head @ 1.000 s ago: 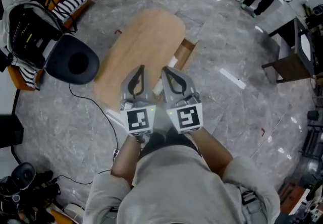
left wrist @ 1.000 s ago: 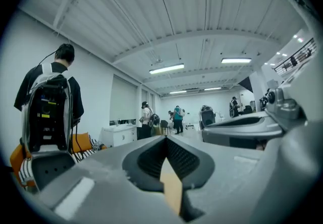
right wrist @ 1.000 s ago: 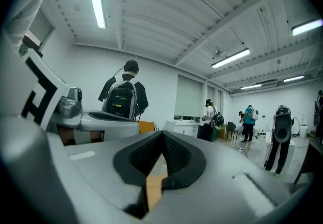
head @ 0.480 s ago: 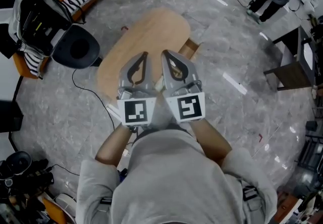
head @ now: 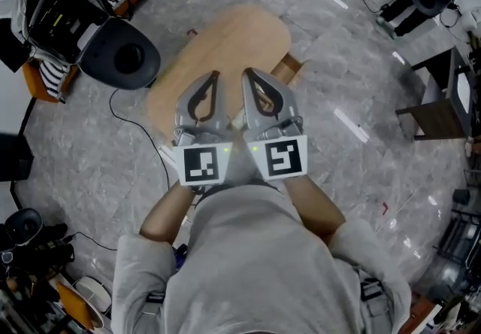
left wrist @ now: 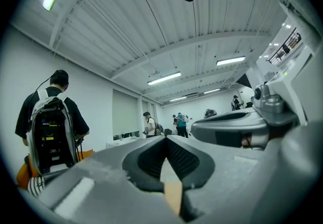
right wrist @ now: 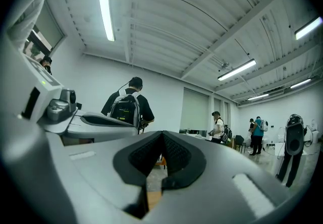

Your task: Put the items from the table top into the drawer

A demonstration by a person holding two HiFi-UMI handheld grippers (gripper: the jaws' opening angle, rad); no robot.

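Observation:
An oval wooden table top (head: 225, 47) stands below me, and the part I can see is bare. At its right edge a wooden drawer (head: 290, 69) juts out a little. My left gripper (head: 213, 74) and right gripper (head: 247, 71) hover side by side above the table's near half, pointing level. Both are shut with nothing between the jaws. A pale strip between the two grippers is mostly hidden. In the left gripper view the left gripper (left wrist: 165, 137) has its tips meeting. The right gripper (right wrist: 161, 132) shows the same in the right gripper view.
A black round seat (head: 122, 60) stands left of the table, beside a chair with a backpack (head: 56, 16) and striped cloth. A cable (head: 143, 137) runs across the marble floor. A dark side table (head: 443, 92) is at the right. People (right wrist: 128, 109) stand across the room.
Both grippers have risen a little towards the head camera, staying side by side and shut. The head view has shifted slightly over the table.

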